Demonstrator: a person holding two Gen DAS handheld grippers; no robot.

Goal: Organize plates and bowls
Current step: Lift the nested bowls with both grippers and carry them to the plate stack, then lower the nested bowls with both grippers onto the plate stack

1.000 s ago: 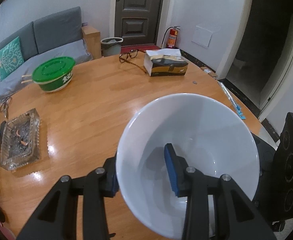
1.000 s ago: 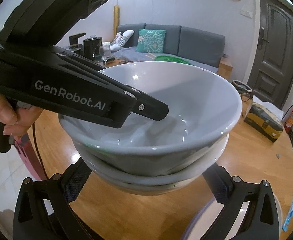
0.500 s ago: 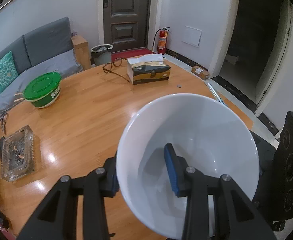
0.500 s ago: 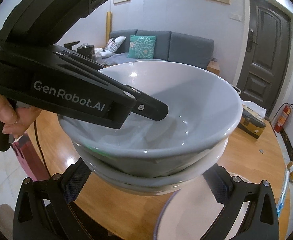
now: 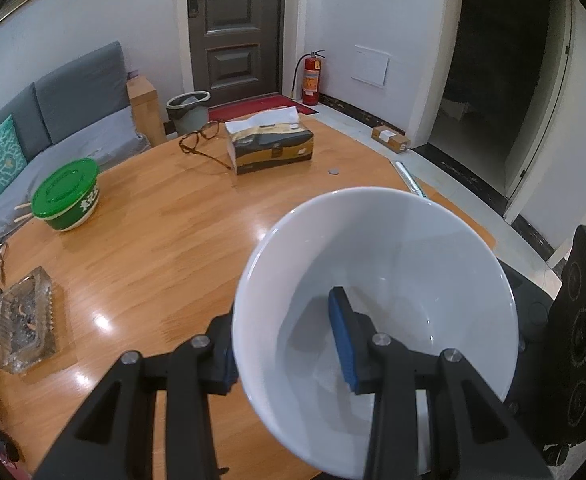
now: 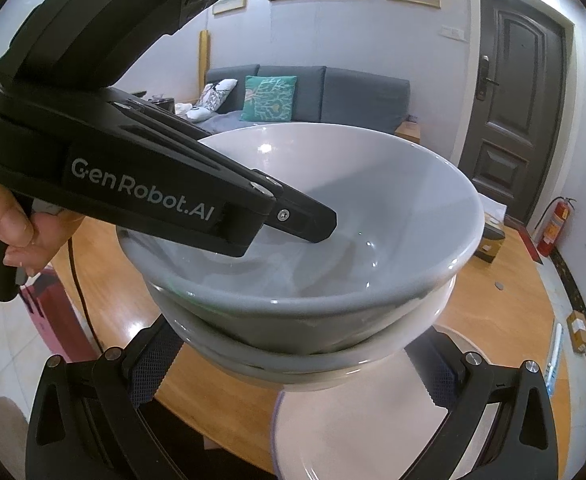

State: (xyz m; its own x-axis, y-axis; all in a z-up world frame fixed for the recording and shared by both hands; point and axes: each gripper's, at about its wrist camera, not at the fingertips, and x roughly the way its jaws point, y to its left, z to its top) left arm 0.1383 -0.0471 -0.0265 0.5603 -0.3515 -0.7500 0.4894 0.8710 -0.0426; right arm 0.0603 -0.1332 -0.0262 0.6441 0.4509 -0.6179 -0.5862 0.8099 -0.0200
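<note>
I've carried both grippers and the nested bowls [image 6: 301, 240] back and a little up from the wooden table [image 5: 165, 240], so more of its top shows past the rim than a second ago. The tissue box [image 5: 271, 150] and green lidded container [image 5: 66, 194] look farther off, and the white plate [image 6: 345, 420] below has come into fuller view.

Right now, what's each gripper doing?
Left gripper: shut on the upper white ceramic bowl's rim.
Right gripper: shut on the lower white bowl.
</note>
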